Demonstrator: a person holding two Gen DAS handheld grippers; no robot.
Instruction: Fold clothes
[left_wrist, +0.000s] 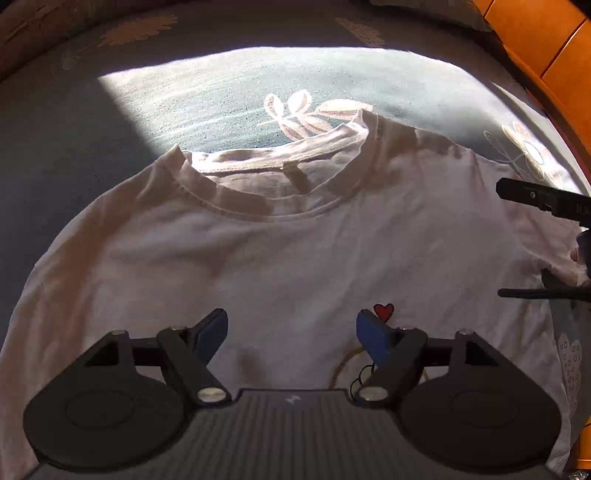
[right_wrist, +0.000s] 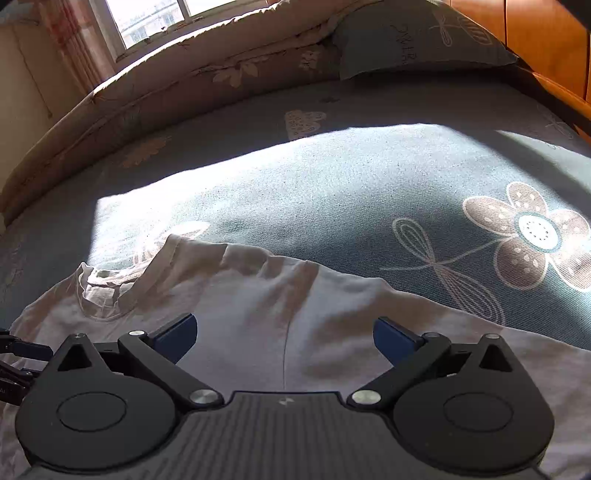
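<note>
A pale white T-shirt (left_wrist: 295, 251) lies spread front-up on the bed, its round collar (left_wrist: 273, 199) toward the far side. A small red heart (left_wrist: 383, 311) and part of a printed drawing show on its chest. My left gripper (left_wrist: 291, 328) hovers open over the chest, with nothing between its blue pads. At the right edge of the left wrist view, the right gripper (left_wrist: 502, 242) is open over the sleeve area. In the right wrist view, the right gripper (right_wrist: 284, 332) stands open above the shirt (right_wrist: 258, 314) near the shoulder seam, holding nothing.
The blue-grey flowered bedsheet (right_wrist: 351, 192) stretches beyond the shirt, partly in bright sunlight. A rolled quilt (right_wrist: 166, 85) and a pillow (right_wrist: 413, 44) lie at the far side below a window. An orange wooden bed frame (right_wrist: 546, 55) runs along the right.
</note>
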